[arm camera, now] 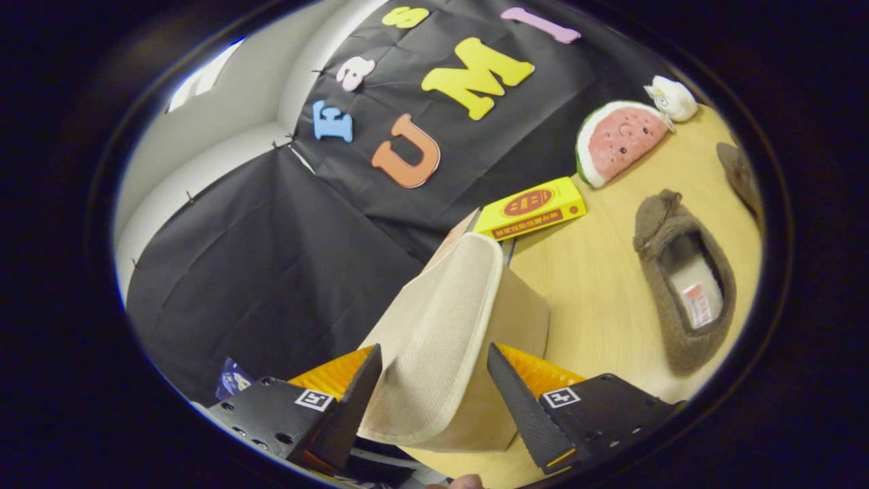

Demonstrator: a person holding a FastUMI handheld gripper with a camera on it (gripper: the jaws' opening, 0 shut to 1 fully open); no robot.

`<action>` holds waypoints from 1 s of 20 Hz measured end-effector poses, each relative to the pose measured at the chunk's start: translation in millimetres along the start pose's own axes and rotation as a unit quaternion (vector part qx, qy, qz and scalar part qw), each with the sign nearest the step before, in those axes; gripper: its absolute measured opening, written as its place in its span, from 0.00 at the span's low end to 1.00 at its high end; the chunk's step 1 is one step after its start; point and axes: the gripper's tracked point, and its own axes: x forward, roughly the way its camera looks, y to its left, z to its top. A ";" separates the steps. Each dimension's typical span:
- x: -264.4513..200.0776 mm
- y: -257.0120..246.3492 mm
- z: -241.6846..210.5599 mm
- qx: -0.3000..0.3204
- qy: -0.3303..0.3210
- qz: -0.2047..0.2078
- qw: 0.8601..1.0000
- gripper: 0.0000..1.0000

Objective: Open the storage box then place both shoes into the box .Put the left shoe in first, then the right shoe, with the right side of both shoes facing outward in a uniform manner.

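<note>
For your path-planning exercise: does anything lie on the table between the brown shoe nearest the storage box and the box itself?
Nothing visible does. The storage box sits just ahead of the gripper, its beige lid flap between the fingers. The nearest shoe lies beside it across bare table; the yellow box lies farther back, off that line.

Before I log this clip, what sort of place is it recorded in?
Likely a staged recording booth, not a lived-in room: black cloth wall behind a wooden table set with props, a watermelon plush and brown shoe. The claw straddles the beige storage box's lid, fingers apart.
</note>
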 end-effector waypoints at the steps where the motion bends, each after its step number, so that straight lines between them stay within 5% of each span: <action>1: 2.2 1.3 -1.1 0.012 0.001 0.006 1.000 0.95; 4: 0.6 8.1 -3.4 0.053 0.013 0.031 0.998 0.95; 6: 6.4 6.5 4.2 0.074 0.017 0.034 0.997 0.80; 11: -9.1 10.5 30.7 0.081 -0.014 0.025 0.996 0.08; 13: -8.4 17.1 25.6 0.065 -0.004 0.013 0.998 0.00; 20: 0.9 117.6 68.8 -0.058 -0.001 0.021 0.998 0.00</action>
